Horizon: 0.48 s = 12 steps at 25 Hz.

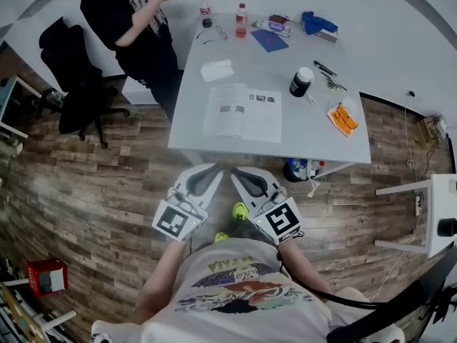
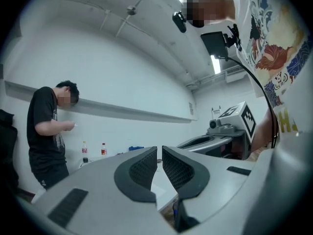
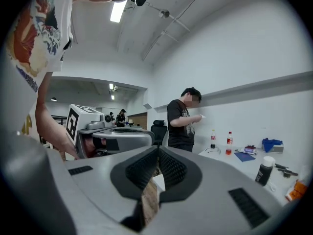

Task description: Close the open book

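The open book (image 1: 243,113) lies flat with white pages up near the front edge of the light grey table (image 1: 193,120). Both grippers hang side by side over the wooden floor, short of the table, and point level towards it. My left gripper (image 1: 216,168) (image 2: 159,153) has its pads all but together with nothing between them. The right gripper (image 1: 233,173) (image 3: 158,153) is shut and empty too. The left gripper view catches only a sliver of the table edge past the pads, and neither gripper view shows the book.
A person in black (image 1: 136,20) stands at the table's far left corner beside an office chair (image 1: 71,70). Bottles (image 1: 241,20), a black jar (image 1: 300,81), an orange packet (image 1: 343,118) and a white sheet (image 1: 217,70) lie on the table. A white stand (image 1: 435,213) is at right.
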{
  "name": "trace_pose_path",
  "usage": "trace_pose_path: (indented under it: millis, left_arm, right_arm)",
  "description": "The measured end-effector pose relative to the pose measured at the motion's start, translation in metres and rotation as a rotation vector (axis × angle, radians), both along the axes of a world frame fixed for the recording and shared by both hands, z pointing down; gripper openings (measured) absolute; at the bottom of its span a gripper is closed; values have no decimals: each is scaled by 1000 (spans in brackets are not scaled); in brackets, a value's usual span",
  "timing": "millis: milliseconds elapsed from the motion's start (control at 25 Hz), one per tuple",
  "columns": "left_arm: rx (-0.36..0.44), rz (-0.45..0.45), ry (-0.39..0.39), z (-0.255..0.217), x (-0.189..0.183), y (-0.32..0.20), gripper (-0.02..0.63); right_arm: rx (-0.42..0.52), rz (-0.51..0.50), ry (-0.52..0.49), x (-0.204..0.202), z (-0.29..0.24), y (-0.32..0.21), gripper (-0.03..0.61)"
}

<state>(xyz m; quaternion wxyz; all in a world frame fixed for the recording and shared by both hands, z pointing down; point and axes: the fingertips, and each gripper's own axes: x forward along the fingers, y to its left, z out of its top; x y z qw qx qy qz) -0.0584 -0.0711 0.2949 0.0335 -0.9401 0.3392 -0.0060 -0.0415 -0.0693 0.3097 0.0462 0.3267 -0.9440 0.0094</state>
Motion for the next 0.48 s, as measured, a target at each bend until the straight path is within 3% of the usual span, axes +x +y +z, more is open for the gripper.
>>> trace_pose_path:
  millis: [120, 240, 360, 480]
  left_arm:
    - [8, -7, -31, 6, 12, -28, 15]
    - [-10, -29, -86, 23, 19, -55, 15]
    - [-38, -47, -88, 35, 19, -77, 15]
    - [-52, -46, -107, 48, 15, -91, 14]
  right_arm:
    - [59, -27, 12, 9, 0, -29, 23]
    - [17, -28, -10, 17, 8, -56, 25]
    - [-38, -22, -6, 20, 22, -80, 29]
    - [-10, -33, -5, 14, 28, -95, 96]
